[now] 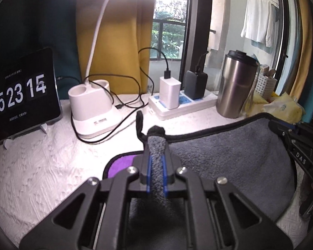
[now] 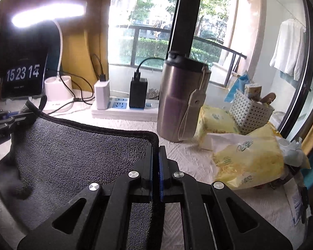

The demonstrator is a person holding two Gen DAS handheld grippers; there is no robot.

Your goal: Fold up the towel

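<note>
Grey terry is bunched between the blue-padded fingers of your left gripper (image 1: 156, 158), which is clenched on a corner of the towel (image 1: 229, 152), the black hanging loop poking up just past the tips. Your right gripper (image 2: 155, 156) is pinched onto the towel's other far corner, its pads nearly meeting over the black piping. Between the two, the towel's edge is lifted and its grey face sags toward you; a patch of purple underside (image 1: 120, 163) shows at the left, low against the white textured tablecloth (image 1: 41, 166) that covers the surface.

Beyond the towel, a white desk lamp base (image 1: 89, 102) sits with black cables looped around it, its lit head glaring overhead. Far left, a tablet clock (image 1: 20, 95) leans on a stand. To the right of the lamp lies a power strip (image 1: 183, 104) carrying a white charger and a black one, then a steel tumbler (image 2: 181, 100). Right of that, yellow tissue packs (image 2: 248, 160) lie near a white perforated basket (image 2: 250, 114). Behind everything, a mustard curtain, a window onto greenery, and a white shirt (image 2: 290, 50) hanging on the balcony.
</note>
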